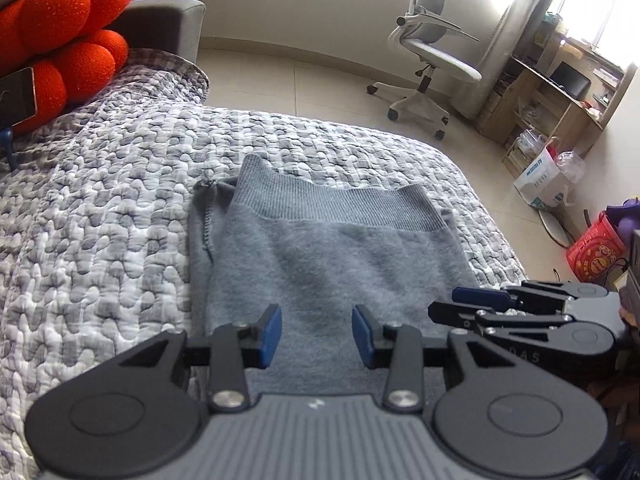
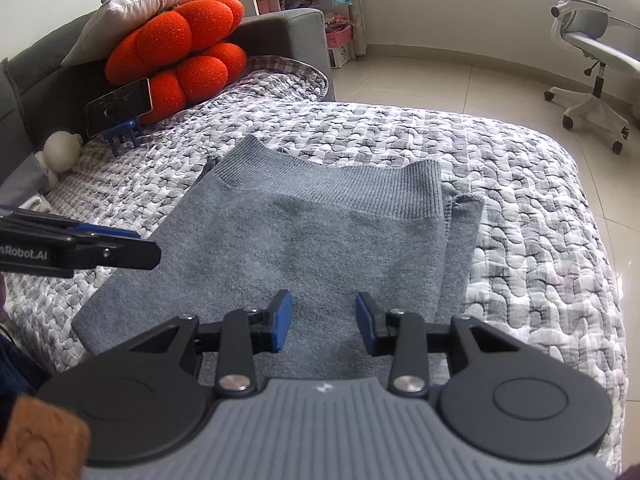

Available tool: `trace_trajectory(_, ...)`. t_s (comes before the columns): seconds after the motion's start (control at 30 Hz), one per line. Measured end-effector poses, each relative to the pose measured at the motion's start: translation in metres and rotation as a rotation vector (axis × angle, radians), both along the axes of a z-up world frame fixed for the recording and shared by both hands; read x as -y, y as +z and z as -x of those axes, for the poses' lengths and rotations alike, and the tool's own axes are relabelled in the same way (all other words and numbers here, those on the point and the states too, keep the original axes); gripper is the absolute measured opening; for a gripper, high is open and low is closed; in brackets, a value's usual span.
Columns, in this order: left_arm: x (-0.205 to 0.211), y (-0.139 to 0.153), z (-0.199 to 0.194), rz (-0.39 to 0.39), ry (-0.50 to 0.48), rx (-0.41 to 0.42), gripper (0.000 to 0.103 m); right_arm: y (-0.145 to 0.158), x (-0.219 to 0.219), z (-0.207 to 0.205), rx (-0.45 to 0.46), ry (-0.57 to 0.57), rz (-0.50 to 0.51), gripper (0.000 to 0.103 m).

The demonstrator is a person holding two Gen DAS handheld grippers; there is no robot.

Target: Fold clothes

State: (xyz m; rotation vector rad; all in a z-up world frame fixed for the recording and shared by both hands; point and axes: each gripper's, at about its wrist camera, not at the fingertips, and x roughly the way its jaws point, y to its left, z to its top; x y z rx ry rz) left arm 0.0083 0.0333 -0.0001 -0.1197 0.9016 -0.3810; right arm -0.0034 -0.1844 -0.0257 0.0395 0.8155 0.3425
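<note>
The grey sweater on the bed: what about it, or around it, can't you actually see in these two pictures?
- Grey sweater: near edge hidden behind the right gripper in the right wrist view, and behind the left gripper in the left wrist view.
- Its sleeves: folded under or out of sight, cannot tell.
- Phone screen: too small and dark to read.

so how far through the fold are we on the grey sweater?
Done: the grey sweater lies folded into a compact rectangle on the quilted bedspread, ribbed hem on top at the far end, layers showing beneath it at the right edge. In hand: nothing; left gripper and right gripper both hover open above it. Left: possibly one more fold or tidying; can't tell.
</note>
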Motion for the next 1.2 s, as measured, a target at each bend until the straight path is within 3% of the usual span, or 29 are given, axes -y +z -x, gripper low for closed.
trace_trajectory(0.2,0.013,-0.015,-0.019,-0.012,0.008,-0.039,0.037,-0.003,0.008,-0.003,-0.033,-0.04,-0.026,0.04)
trace_trajectory(0.37,0.018,-0.039,-0.004,-0.081,-0.033,-0.021,0.037,-0.005,-0.01,0.003,-0.013,0.063,-0.049,0.04)
trace_trajectory(0.47,0.018,-0.041,0.006,-0.118,-0.042,0.014,0.036,-0.011,-0.023,0.002,-0.02,0.11,-0.038,0.04)
trace_trajectory(0.6,0.011,-0.04,0.013,-0.126,-0.035,-0.002,0.036,-0.017,-0.034,0.0,-0.006,0.141,0.004,0.042)
trace_trajectory(1.2,-0.006,-0.041,0.009,-0.073,-0.019,-0.035,0.031,-0.016,0.038,0.001,-0.053,-0.06,-0.033,0.036)
